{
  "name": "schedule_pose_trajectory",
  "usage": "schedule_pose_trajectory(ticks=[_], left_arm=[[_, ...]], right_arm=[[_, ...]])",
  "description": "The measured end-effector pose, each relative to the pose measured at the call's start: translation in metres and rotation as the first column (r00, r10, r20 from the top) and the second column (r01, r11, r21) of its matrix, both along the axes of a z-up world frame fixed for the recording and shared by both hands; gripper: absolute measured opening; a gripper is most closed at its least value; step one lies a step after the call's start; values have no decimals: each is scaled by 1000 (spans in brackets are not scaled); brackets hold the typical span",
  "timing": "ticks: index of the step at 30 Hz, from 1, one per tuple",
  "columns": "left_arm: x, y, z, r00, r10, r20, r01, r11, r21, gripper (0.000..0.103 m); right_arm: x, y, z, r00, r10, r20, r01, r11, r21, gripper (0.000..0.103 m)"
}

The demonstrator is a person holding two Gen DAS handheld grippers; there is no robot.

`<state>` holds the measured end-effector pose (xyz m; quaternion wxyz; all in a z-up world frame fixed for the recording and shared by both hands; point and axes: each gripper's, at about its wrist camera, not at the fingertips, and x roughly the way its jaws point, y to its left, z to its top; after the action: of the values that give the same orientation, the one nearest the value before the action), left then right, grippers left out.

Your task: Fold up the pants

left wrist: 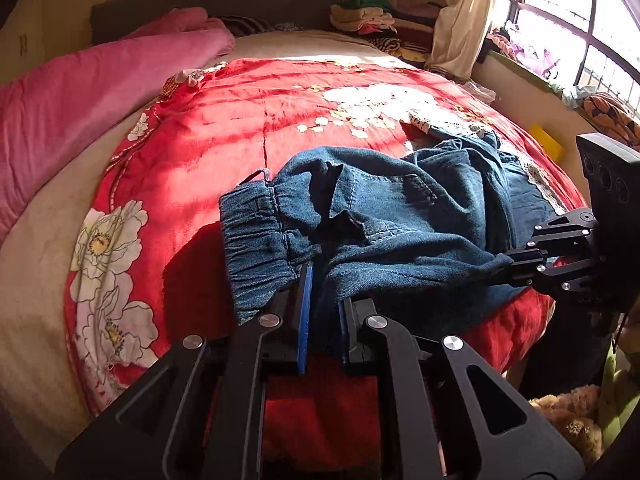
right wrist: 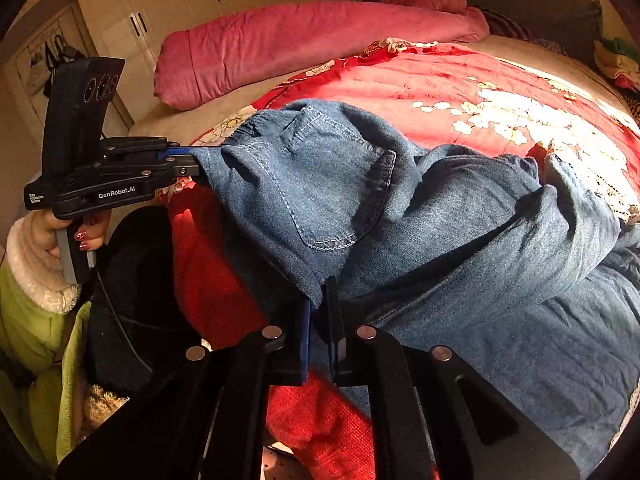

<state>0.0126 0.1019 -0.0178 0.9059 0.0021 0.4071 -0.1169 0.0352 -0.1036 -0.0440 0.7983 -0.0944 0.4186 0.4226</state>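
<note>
Left gripper (left wrist: 320, 292) and right gripper (right wrist: 319, 300) each pinch the pants (left wrist: 400, 220), bunched ahead on the bedspread (left wrist: 240, 120).

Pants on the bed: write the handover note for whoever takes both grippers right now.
Left gripper: shut on the jeans at the elastic waistband end.
Right gripper: shut on the jeans' edge further along, near the back pocket.
Jeans: bunched and wrinkled on the red floral quilt, near its front edge, with the fabric stretched between the two grippers and the legs heaped behind.
Done: both grips are taken.
Left: probably spread the jeans flat, lay one leg over the other, then fold them across. No neat fold shows yet.
</note>
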Motion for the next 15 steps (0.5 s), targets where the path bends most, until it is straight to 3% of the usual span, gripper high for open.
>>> schedule_pose_trajectory(ticks=[7, 11, 15], left_arm=[[1, -7, -5, 1000, -8, -2, 8, 1000, 22, 6], [-1, -9, -6, 1000, -14, 4, 13, 999, 47, 6], [-3, -8, -7, 1000, -16, 6, 15, 999, 50, 6]], right_arm=[[-3, -3, -11, 999, -23, -39, 23, 1000, 7, 14], [-3, -16, 9, 994, -19, -105, 30, 994, 105, 45], [-4, -25, 38, 997, -52, -55, 61, 981, 184, 48]])
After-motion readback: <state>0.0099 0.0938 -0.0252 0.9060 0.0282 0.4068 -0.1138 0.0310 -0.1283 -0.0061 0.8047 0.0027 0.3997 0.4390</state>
